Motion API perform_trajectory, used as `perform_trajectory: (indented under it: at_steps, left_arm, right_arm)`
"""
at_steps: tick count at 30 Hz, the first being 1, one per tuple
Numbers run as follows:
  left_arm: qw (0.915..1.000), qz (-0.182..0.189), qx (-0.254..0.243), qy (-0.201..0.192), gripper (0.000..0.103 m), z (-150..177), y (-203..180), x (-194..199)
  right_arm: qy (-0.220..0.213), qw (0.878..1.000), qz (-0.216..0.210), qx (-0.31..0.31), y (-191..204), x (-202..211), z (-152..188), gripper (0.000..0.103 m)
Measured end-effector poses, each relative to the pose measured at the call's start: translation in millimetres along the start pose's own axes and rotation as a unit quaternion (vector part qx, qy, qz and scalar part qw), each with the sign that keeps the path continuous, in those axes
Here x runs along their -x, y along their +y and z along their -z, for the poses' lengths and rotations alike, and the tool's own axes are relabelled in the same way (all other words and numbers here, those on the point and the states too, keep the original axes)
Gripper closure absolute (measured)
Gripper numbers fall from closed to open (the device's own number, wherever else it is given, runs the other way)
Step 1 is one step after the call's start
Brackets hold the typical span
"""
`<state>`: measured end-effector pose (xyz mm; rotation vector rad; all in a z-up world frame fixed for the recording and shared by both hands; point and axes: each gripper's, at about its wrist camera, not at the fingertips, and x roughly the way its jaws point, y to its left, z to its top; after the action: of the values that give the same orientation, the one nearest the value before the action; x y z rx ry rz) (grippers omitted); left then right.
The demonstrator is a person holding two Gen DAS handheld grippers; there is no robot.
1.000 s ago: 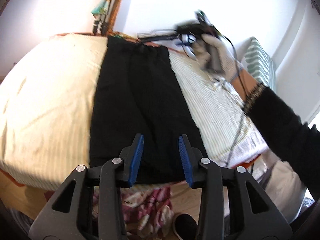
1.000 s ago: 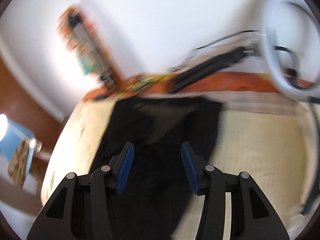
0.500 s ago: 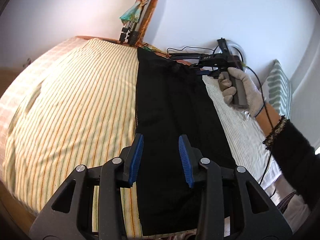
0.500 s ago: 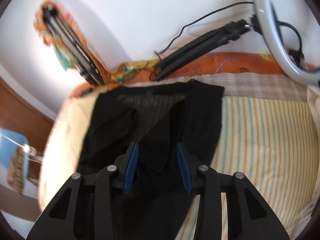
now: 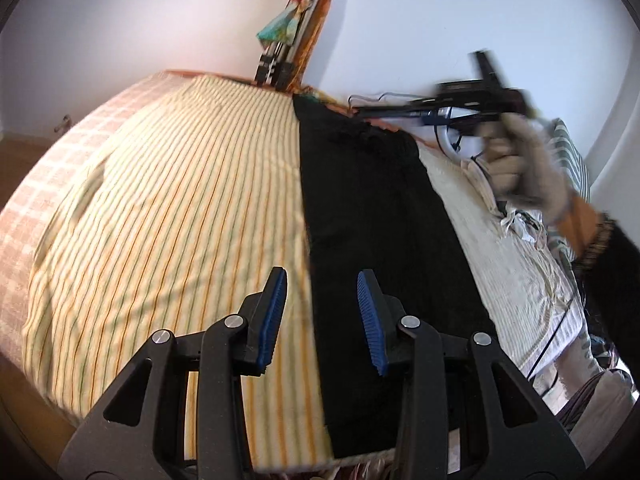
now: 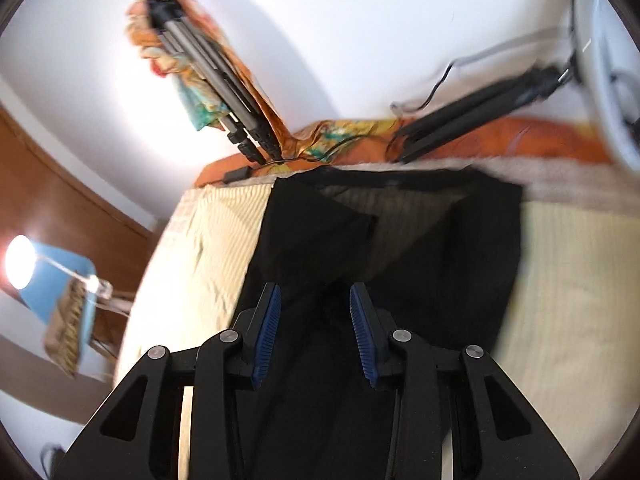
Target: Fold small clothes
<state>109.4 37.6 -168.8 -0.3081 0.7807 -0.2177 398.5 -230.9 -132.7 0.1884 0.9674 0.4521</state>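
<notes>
Black garment (image 5: pixel 380 216), long and narrow, likely trousers or a skirt, lies flat lengthwise on the striped bedspread (image 5: pixel 180 208). Far end sits near the headboard wall, near hem close to the bed's front edge. From the right wrist view the far end looks partly sheer, with one corner flap doubled over; exact layers cannot be told through the blur.

Left gripper (image 5: pixel 322 316): blue pads apart, nothing between them, hovering above the garment's left long edge near the hem. Judgement: placed there to take the near-left edge for a fold.

Right gripper (image 6: pixel 314 330): pads apart, empty, above the garment's middle, aimed toward the far end. In the left view it is blurred, held in a gloved hand (image 5: pixel 516 168) over the far-right corner.

Edges and room: wide bare bedspread to the garment's left, a narrower strip to its right. Crumpled white cloth (image 5: pixel 520 224) and a cable lie near the right side. Tripod (image 6: pixel 212 80) and black stand (image 6: pixel 472 116) crowd the far edge, so a fold toward the near end or the left looks safest.
</notes>
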Motion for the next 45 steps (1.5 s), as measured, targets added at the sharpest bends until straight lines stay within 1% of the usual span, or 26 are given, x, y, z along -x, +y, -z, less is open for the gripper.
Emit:
perform_trajectory:
  at_steps: [2,3,4,5,7,8,11,13,16,18,19,21,24,26,28,30,31,32,35,36,37,38,41,45]
  left_arm:
    - [0.9999,0.006,0.003,0.011,0.066,2.4,4.1,0.8]
    - [0.9998,0.01,0.006,0.015,0.066,3.3,5.5,1.6]
    - [0.9996,0.016,0.008,0.022,0.066,4.5,6.8,2.3]
    - [0.9994,0.02,0.01,0.028,0.066,5.5,7.9,2.8]
    - [0.999,0.024,0.014,0.036,0.066,8.1,9.4,4.3]
    - [0.9987,0.026,0.015,0.042,0.066,9.6,10.0,4.4]
    - [0.9967,0.038,0.027,0.066,0.066,14.9,12.8,3.5]
    - [0.995,0.045,0.035,0.082,0.066,17.9,14.6,4.1]
    - [0.9935,0.049,0.036,0.096,0.066,24.4,14.1,7.2]
    - [0.9921,0.054,0.035,0.107,0.066,29.6,12.7,8.3]
    - [0.9914,0.055,0.036,0.113,0.066,31.9,12.7,8.5]
    - [0.9896,0.058,0.037,0.127,0.066,37.0,11.1,8.3]
    - [0.9871,0.06,0.041,0.143,0.066,45.5,10.5,9.3]
    - [0.9844,0.071,0.05,0.153,0.066,51.3,9.8,7.7]
    - [0.9811,0.084,0.057,0.165,0.066,55.7,7.5,4.4]
    - [0.9826,0.079,0.055,0.159,0.067,56.2,4.8,4.4]
    - [0.9827,0.079,0.055,0.158,0.071,55.8,3.4,3.4]
    - [0.9825,0.081,0.055,0.159,0.083,55.6,2.5,2.4]
    - [0.9827,0.079,0.05,0.159,0.098,55.9,0.3,-2.3]
    - [0.9832,0.078,0.049,0.157,0.098,55.5,0.3,-2.8]
    - [0.9834,0.079,0.049,0.156,0.1,55.1,0.9,-2.6]
    - [0.9837,0.079,0.05,0.153,0.1,54.3,1.3,-1.4]
    - [0.9855,0.082,0.05,0.14,0.101,49.9,2.2,8.3]
    - [0.9878,0.085,0.047,0.122,0.101,45.6,4.7,27.8]
  right_arm:
    - [-0.003,0.999,0.046,0.024,5.8,37.1,18.1,0.069]
    - [0.005,0.997,0.066,0.033,8.8,56.8,33.0,0.069]
    - [0.008,0.996,0.076,0.036,8.8,67.1,40.7,0.069]
    - [0.012,0.995,0.092,0.042,11.3,84.8,58.1,0.069]
    - [0.02,0.993,0.107,0.049,15.1,109.1,87.6,0.069]
    - [0.026,0.992,0.112,0.053,18.9,123.2,110.7,0.069]
    - [0.051,0.989,0.126,0.057,25.2,140.8,157.4,0.069]
    - [0.062,0.991,0.109,0.045,27.4,151.6,186.7,0.069]
    - [0.078,0.994,0.079,0.01,28.9,154.2,234.0,0.069]
    - [0.082,0.994,0.07,-0.006,26.7,151.3,257.1,0.069]
    - [0.085,0.995,0.052,-0.024,22.5,145.7,272.0,0.069]
    - [0.101,0.993,0.025,-0.051,18.4,131.0,289.8,0.069]
    - [0.112,0.991,0.008,-0.068,18.2,118.7,309.5,0.069]
    - [0.115,0.991,0.001,-0.073,24.0,117.0,317.5,0.069]
    - [0.126,0.99,0.004,-0.063,29.4,110.6,320.5,0.069]
    - [0.132,0.99,0.012,-0.048,38.7,106.6,320.6,0.069]
    - [0.134,0.99,0.013,-0.042,41.0,104.3,320.7,0.069]
    - [0.135,0.99,0.015,-0.041,41.5,102.6,320.9,0.069]
    - [0.132,0.99,0.014,-0.035,43.2,101.4,319.4,0.07]
    - [0.131,0.991,0.012,-0.033,40.8,102.5,320.3,0.082]
    - [0.136,0.99,-0.001,-0.034,40.6,99.6,321.0,0.092]
    - [0.14,0.989,-0.008,-0.04,41.5,96.3,321.9,0.098]
    - [0.132,0.99,-0.016,-0.046,38.6,99.4,327.6,0.1]
    - [0.1,0.992,-0.05,-0.055,31.7,130.3,322.9,0.101]
